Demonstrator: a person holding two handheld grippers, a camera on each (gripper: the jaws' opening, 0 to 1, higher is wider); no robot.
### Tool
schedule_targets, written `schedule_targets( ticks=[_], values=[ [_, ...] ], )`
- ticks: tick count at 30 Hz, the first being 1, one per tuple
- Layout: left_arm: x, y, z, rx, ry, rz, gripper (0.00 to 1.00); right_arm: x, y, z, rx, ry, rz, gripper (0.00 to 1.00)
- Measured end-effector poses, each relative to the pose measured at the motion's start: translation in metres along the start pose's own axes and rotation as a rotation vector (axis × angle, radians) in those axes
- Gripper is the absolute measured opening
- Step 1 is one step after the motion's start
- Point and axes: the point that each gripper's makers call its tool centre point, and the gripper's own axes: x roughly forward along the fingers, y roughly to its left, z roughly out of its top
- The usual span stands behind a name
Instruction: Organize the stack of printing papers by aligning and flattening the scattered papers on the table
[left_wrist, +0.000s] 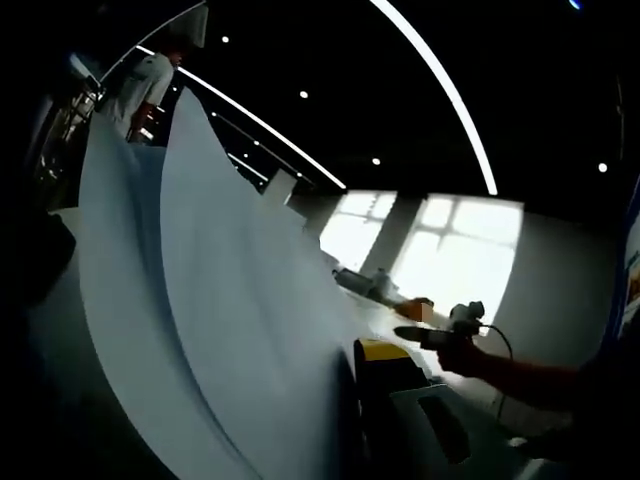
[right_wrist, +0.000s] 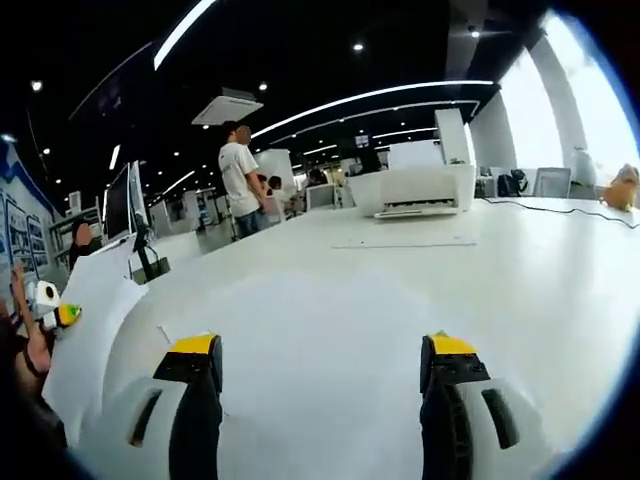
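Papers (left_wrist: 215, 330) standing up in a curved, fanned sheaf across the left gripper view, rising from the table (left_wrist: 395, 320) and blocking most of the left half of that view; several sheet edges showing, not squared to one another. Left gripper (left_wrist: 375, 400) pinching the sheaf at its lower edge, one yellow-tipped jaw showing just right of the sheets, the other hidden behind them. In the right gripper view, the same papers (right_wrist: 90, 320) showing at the far left as bent white sheets, lifted off the table (right_wrist: 400, 290), with the left gripper (right_wrist: 55, 310) and a hand (right_wrist: 30, 350) touching them.

Right gripper (right_wrist: 325, 380) hanging over bare white tabletop, jaws spread wide and holding nothing, well apart from the papers. Also showing in the left gripper view at lower right (left_wrist: 425, 337), held in a hand (left_wrist: 465, 355), a cable trailing behind it.

Further out on the table: a white printer (right_wrist: 415, 188) sitting near the far edge, a single flat sheet (right_wrist: 400, 242) lying just before it, a cable (right_wrist: 560, 208) running along the right side. A monitor (right_wrist: 125, 205) standing at the left, behind the papers. A person (right_wrist: 240, 180) in a white shirt standing beyond the table, seen also at the top left of the left gripper view (left_wrist: 145, 85). Bright windows (left_wrist: 440, 245) glowing beyond the table, long light strips (left_wrist: 440, 90) crossing the dark ceiling.
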Motion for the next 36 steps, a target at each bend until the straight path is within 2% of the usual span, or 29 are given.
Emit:
schedule_targets(
  ticks=[5, 12, 19, 23, 25, 32, 36],
  values=[
    [0.0, 0.0, 0.0, 0.003, 0.001, -0.001, 0.13, 0.015, -0.01, 0.003, 0.0, 0.02, -0.013, 0.77],
    [0.001, -0.001, -0.002, 0.019, 0.008, -0.004, 0.13, 0.035, -0.022, 0.003, -0.059, 0.044, -0.013, 0.79],
    [0.001, -0.002, -0.003, 0.029, 0.012, -0.008, 0.14, 0.046, -0.041, 0.004, -0.06, 0.046, -0.03, 0.8],
    [0.002, -0.001, -0.003, 0.031, 0.018, -0.011, 0.14, 0.05, -0.045, 0.007, -0.081, 0.035, -0.039, 0.8],
    [0.002, -0.001, -0.004, 0.033, 0.021, -0.011, 0.14, 0.057, -0.051, 0.007, -0.1, 0.051, -0.034, 0.8],
    [0.003, 0.0, -0.006, 0.04, 0.033, -0.007, 0.14, 0.072, -0.051, 0.007, -0.156, 0.078, -0.019, 0.8],
    [0.004, 0.001, -0.006, 0.032, 0.036, -0.003, 0.14, 0.077, -0.052, 0.0, -0.163, 0.1, -0.013, 0.8]
  ],
)
